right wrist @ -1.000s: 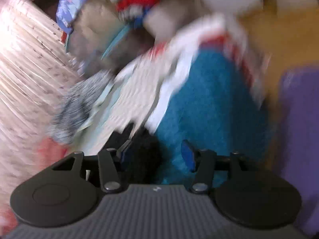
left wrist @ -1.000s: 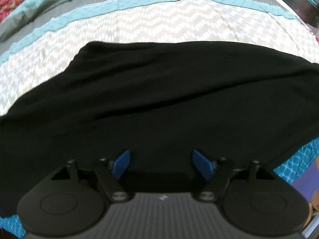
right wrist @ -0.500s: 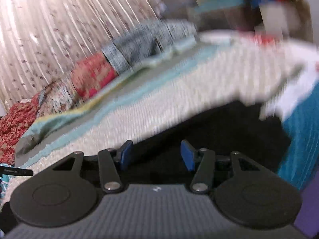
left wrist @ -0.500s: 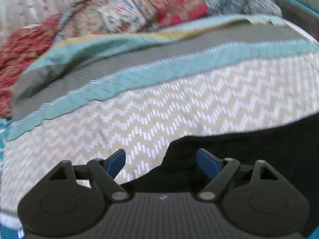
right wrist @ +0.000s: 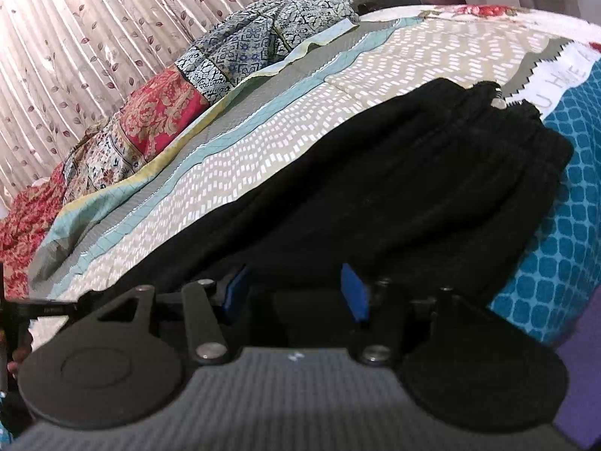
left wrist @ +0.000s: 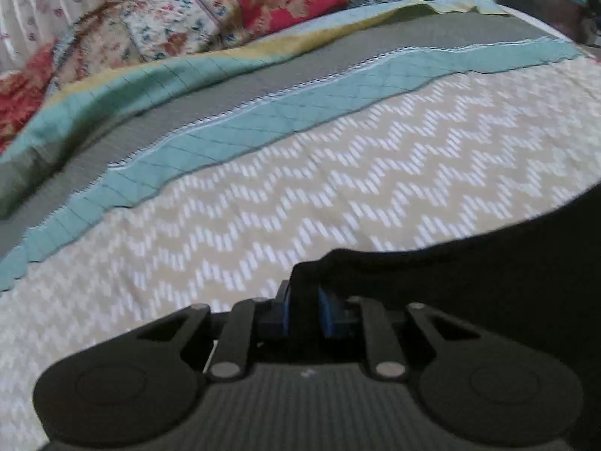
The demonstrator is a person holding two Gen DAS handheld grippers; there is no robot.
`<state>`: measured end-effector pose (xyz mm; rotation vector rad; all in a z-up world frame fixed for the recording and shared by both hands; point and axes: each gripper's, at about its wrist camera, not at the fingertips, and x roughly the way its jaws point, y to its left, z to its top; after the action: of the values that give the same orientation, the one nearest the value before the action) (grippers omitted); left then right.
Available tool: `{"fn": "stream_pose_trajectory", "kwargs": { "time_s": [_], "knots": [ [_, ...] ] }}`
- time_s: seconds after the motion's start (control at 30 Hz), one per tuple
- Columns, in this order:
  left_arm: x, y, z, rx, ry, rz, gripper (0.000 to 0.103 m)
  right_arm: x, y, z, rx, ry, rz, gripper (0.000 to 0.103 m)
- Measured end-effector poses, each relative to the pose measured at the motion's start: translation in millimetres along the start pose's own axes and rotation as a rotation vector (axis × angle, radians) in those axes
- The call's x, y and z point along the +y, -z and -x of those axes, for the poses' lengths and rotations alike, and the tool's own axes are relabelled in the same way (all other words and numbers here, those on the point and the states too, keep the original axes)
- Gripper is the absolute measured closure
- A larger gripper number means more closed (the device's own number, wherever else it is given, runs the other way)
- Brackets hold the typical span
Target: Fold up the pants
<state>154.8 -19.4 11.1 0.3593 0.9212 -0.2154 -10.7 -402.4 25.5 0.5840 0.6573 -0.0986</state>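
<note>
The black pants (right wrist: 394, 173) lie spread on the bed, with the gathered waistband at the far right in the right wrist view. In the left wrist view the pants (left wrist: 488, 274) fill the lower right. My left gripper (left wrist: 303, 300) is shut on a corner of the black pants, the cloth pinched between its blue pads. My right gripper (right wrist: 296, 289) is open, low over the near edge of the pants, with black cloth between and under its blue pads (right wrist: 353, 293).
The bedspread (left wrist: 338, 173) has beige zigzag, teal and grey bands. Patterned pillows (left wrist: 225, 11) lie along the far side, against a curtain (right wrist: 75, 37). A blue dotted cover (right wrist: 563, 225) hangs at the bed's right edge.
My left gripper closed on the pants corner after swinging left from over the middle of the pants. My right gripper swung from the room's clutter to the pants and stayed open.
</note>
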Motion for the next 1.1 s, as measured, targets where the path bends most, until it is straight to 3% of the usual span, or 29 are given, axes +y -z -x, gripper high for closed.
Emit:
{"fn": "stream_pose_trajectory", "kwargs": {
  "time_s": [0.13, 0.23, 0.33, 0.4, 0.47, 0.53, 0.63, 0.7, 0.87, 1.0, 1.1],
  "knots": [
    [15, -14, -12, -0.023, -0.092, 0.132, 0.089, 4, 0, -5, 0.002, 0.017, 0.013, 0.045],
    [12, -17, -30, 0.016, -0.133, 0.19, 0.089, 7, 0, -7, 0.012, 0.035, 0.045, 0.045],
    [-18, -13, -34, -0.018, -0.253, 0.063, 0.088, 10, 0, -10, 0.017, 0.049, 0.082, 0.045],
    [-25, -11, -31, -0.023, -0.286, 0.018, 0.083, 11, 1, -11, 0.017, 0.054, 0.104, 0.045],
    [-21, -11, -19, -0.014, -0.254, 0.033, 0.081, 12, -1, -10, 0.021, 0.06, 0.118, 0.045],
    [-15, -14, 6, -0.054, -0.212, 0.069, 0.081, 15, -4, -3, 0.012, 0.043, 0.112, 0.045],
    [-16, -13, 37, -0.132, -0.161, 0.069, 0.081, 33, -2, 10, -0.005, -0.08, 0.173, 0.046],
    [-22, -11, 44, -0.138, -0.129, 0.044, 0.081, 54, 2, 13, 0.035, -0.199, 0.264, 0.046],
    [-43, -2, 28, -0.082, -0.091, -0.011, 0.081, 91, 21, 20, 0.145, -0.356, 0.537, 0.046],
    [-49, 8, 4, 0.008, -0.083, 0.019, 0.081, 108, 32, 11, 0.225, -0.362, 0.714, 0.046],
    [-50, 9, 2, 0.014, -0.092, 0.054, 0.081, 118, 36, 1, 0.251, -0.357, 0.827, 0.046]
  ]
}}
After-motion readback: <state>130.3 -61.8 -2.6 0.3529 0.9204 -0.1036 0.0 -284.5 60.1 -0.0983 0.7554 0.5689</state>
